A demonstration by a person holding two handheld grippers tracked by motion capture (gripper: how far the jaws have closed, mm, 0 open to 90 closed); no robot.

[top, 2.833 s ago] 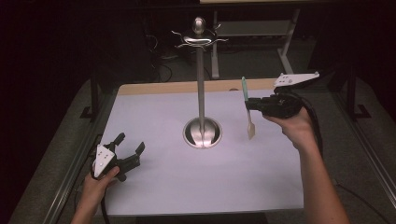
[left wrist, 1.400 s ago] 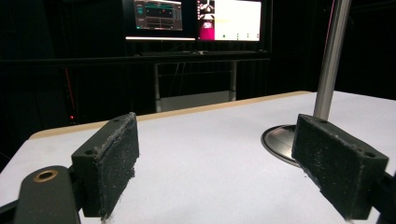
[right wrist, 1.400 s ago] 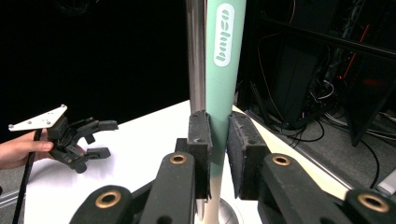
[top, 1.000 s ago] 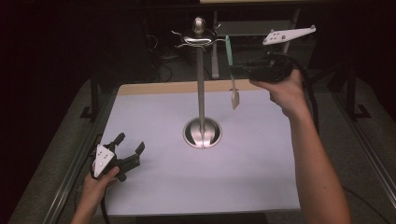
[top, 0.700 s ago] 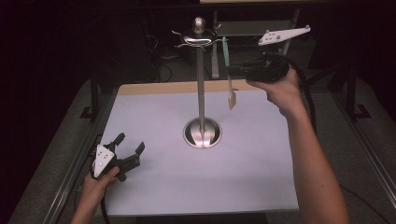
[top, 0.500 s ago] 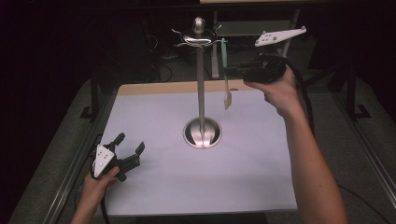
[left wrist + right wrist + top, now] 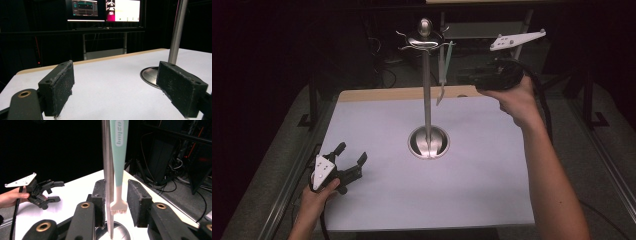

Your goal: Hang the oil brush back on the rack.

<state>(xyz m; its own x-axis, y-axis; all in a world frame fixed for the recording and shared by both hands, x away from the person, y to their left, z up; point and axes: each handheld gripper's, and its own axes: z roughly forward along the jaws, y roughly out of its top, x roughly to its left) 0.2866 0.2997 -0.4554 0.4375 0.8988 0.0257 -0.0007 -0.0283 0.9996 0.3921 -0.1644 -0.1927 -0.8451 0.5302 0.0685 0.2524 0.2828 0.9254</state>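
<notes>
High view, nearest first: the left gripper (image 7: 346, 169) rests on the white table (image 7: 472, 200) at its near-left corner, held by the left hand (image 7: 314, 195), its jaws spread wide with nothing between them. At the table's middle stands a metal stand (image 7: 427, 100), a round base under a tall pole topped by a ring of hooks. Farther back and raised above the table, the right hand (image 7: 512, 97) holds the right gripper (image 7: 464, 77) level, aimed at the stand's top. A mint-handled brush (image 7: 443, 72) hangs just right of the pole, its top up at the hooks; from here I cannot tell whether it is hooked on, nor how the right jaws stand.

Left gripper view adds the close look: both pads (image 7: 58, 87) sit far apart just above the table, the stand's base (image 7: 150, 76) and pole beyond the right one, and lit monitors (image 7: 103, 10) glow in the dark behind the far edge.

Right gripper view settles what the high view leaves unclear: the jaws are parted, with the brush's (image 7: 119, 170) pale bristled end and the pole (image 7: 108, 177) both in the gap between them, and neither pad visibly presses the brush. Lettering shows on the mint handle, which rises out of the top of the view. Beyond, to the left, the left gripper (image 7: 50, 191) sits on the table. Cables (image 7: 175, 167) and dark frames lie past the table at right.
</notes>
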